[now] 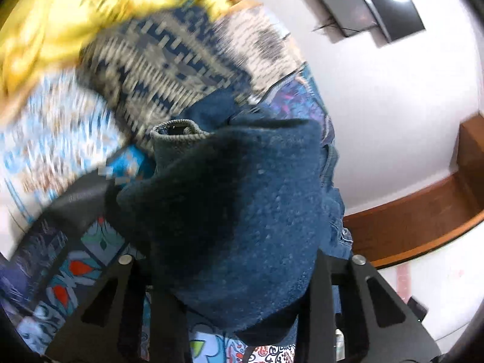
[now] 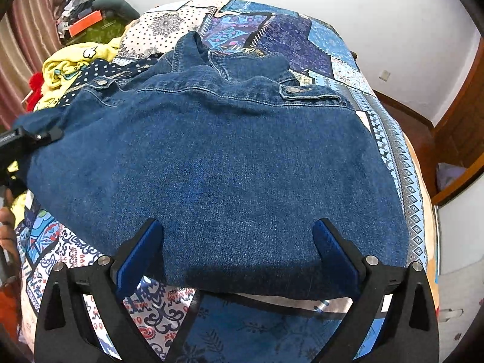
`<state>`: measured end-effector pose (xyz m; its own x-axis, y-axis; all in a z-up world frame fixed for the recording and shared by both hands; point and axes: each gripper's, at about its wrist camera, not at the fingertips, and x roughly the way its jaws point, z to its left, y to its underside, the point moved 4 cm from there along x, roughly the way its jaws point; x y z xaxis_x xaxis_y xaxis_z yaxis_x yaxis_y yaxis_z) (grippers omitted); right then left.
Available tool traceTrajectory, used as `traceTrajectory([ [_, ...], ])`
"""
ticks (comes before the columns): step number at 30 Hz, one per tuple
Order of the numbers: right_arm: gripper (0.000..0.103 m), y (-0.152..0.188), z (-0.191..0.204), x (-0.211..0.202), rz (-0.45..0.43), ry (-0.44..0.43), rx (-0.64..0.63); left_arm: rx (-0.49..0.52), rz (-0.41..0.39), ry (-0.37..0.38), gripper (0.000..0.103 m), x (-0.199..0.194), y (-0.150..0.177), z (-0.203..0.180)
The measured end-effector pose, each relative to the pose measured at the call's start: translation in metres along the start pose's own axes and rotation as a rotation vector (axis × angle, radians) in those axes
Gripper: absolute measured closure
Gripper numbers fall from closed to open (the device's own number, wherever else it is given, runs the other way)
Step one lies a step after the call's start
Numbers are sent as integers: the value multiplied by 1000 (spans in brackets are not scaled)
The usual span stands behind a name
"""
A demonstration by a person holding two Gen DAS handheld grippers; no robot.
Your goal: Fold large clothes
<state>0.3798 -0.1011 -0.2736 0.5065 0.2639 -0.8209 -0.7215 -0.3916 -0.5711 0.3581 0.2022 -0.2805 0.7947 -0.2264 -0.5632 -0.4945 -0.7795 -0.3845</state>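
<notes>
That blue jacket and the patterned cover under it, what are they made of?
The jacket looks like denim: mottled indigo weave, contrast topstitching, metal shoulder buttons. The bedspread looks like thin printed cotton or a blend, matte, with a flat patchwork-style print; the exact fibre can't be told.

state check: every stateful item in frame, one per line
denim jacket: spread flat on the bed, collar at the far end, partly folded
left gripper: shut on a dark blue fold of the jacket
right gripper: open, fingers straddling the jacket's near hem
patchwork bedspread: laid out under the jacket
yellow garment: crumpled, unfolded, beside the jacket
</notes>
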Motion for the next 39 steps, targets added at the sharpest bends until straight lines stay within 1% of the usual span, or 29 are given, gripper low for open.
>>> traceTrajectory([
  [3, 3, -3, 2, -3, 11, -17, 7, 80, -58, 5, 77, -18, -9, -24],
  [6, 3, -11, 10, -9, 2, -73, 21, 143, -135, 14, 78, -41, -19, -49],
  [8, 3, -19, 19, -14, -21, -106, 28, 174, -178, 11, 78, -59, -24, -54],
  [9, 3, -24, 24, -17, -33, -121, 28, 204, -211, 3, 79, -70, -27, -61],
  [11, 3, -33, 39, -20, -54, -156, 27, 245, -245, -16, 79, -80, -33, -69],
  [15, 3, -44, 75, -18, -62, -240, 1, 337, -280, -68, 79, -100, -35, -79],
  [17, 3, -43, 95, -11, -42, -263, -38, 378, -280, -93, 79, -103, -32, -84],
  [19, 3, -38, 111, 5, 2, -264, -70, 409, -263, -110, 79, -96, -29, -89],
  [21, 3, -31, 115, 19, 36, -255, -52, 427, -228, -126, 79, -87, -23, -92],
  [23, 3, -25, 114, 34, 96, -267, -13, 427, -190, -126, 79, -78, -19, -96],
  [24, 3, -22, 114, 39, 109, -268, -9, 429, -181, -130, 79, -75, -17, -100],
  [28, 3, -18, 115, 32, 109, -255, -84, 464, -174, -119, 79, -69, -13, -118],
  [30, 3, -15, 106, 20, 95, -279, -77, 492, -172, -116, 79, -66, -11, -132],
  [32, 3, -11, 92, 4, 65, -312, -36, 531, -170, -104, 79, -61, -6, -150],
  [36, 3, 2, 44, -30, -6, -290, 100, 616, -155, -74, 80, -46, 12, -191],
  [39, 3, 16, 5, -50, -50, -250, 204, 703, -124, -47, 80, -27, 40, -226],
])
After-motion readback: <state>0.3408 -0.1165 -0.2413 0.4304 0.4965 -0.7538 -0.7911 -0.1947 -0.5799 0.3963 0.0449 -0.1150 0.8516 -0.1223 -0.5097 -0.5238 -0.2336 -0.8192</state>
